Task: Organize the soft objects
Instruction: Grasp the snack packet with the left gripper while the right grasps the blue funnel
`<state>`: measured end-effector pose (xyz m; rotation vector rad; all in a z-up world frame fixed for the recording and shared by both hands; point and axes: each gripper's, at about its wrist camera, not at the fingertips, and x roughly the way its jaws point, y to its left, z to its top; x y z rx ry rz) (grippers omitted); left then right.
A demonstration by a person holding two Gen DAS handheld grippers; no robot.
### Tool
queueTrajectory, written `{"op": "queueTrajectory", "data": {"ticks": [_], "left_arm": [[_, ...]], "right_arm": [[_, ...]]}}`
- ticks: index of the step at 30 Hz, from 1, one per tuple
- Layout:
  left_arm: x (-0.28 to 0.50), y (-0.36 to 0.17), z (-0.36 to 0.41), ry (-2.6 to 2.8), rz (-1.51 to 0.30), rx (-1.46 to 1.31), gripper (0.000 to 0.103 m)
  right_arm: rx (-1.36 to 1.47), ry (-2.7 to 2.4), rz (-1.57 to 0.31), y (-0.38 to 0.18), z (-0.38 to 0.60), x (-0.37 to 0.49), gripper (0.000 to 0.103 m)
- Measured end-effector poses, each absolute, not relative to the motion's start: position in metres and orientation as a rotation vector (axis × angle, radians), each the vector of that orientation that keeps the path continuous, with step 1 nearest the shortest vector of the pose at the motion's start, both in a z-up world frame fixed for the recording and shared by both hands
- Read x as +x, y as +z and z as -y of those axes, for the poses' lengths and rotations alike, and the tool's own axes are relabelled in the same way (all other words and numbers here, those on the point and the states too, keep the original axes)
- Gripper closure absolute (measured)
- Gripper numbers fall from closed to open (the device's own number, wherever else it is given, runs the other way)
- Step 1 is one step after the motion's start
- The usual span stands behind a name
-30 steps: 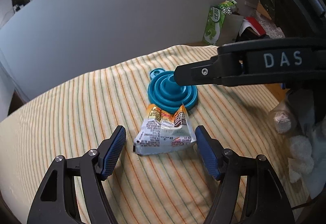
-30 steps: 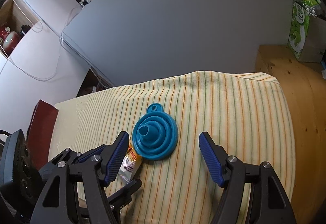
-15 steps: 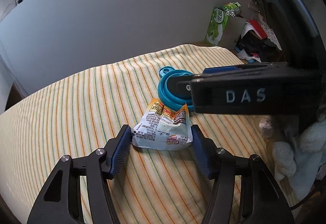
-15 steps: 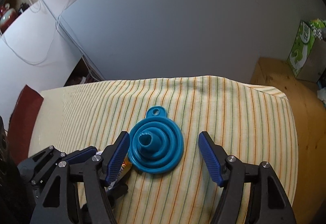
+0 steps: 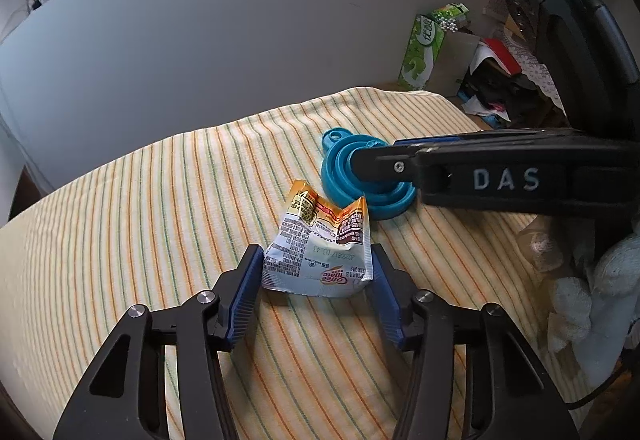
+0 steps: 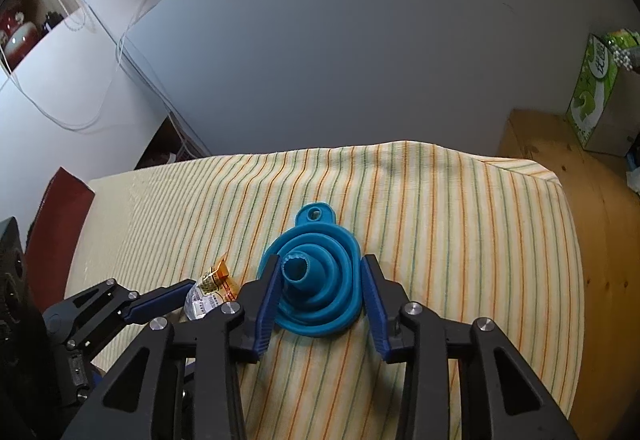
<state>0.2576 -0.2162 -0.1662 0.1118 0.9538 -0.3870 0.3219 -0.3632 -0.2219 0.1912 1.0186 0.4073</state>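
Grasp step, both sides at once. Left gripper (image 5: 316, 282) is closing on the creamer sachet (image 5: 320, 252), pads touching both edges, sachet on the striped cloth (image 5: 140, 224). Right gripper (image 6: 320, 300) is closing around the blue collapsible funnel (image 6: 316, 280) just behind it, pads at its flanks, contact looks light. Next: finish the squeeze gently since both deform, then lift clear without colliding.

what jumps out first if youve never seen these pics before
The bright blue funnel in the middle of the striped cloth stands out most, bracketed by the right gripper, whose jaws are closing with the pads at its sides. Just beside it, a crumpled packet sits between the closing jaws of the left gripper. A green box stands at the far right edge.
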Motion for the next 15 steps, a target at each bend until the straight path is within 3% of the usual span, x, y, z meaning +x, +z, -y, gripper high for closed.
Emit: {"op": "queueTrajectory", "data": {"ticks": [8, 10, 15], "left_arm": [[0.251, -0.160, 0.215, -0.400, -0.947, 0.085, 0.052], [0.247, -0.156, 0.214, -0.406, -0.937, 0.083, 0.052], [0.236, -0.142, 0.209, -0.413, -0.902, 0.091, 0.052]], "right_arm": [[0.261, 0.380, -0.983, -0.212, 0.389, 0.315, 0.067], [0.274, 0.376, -0.975, -0.208, 0.394, 0.311, 0.073], [0.239, 0.367, -0.958, -0.195, 0.390, 0.301, 0.073]]}}
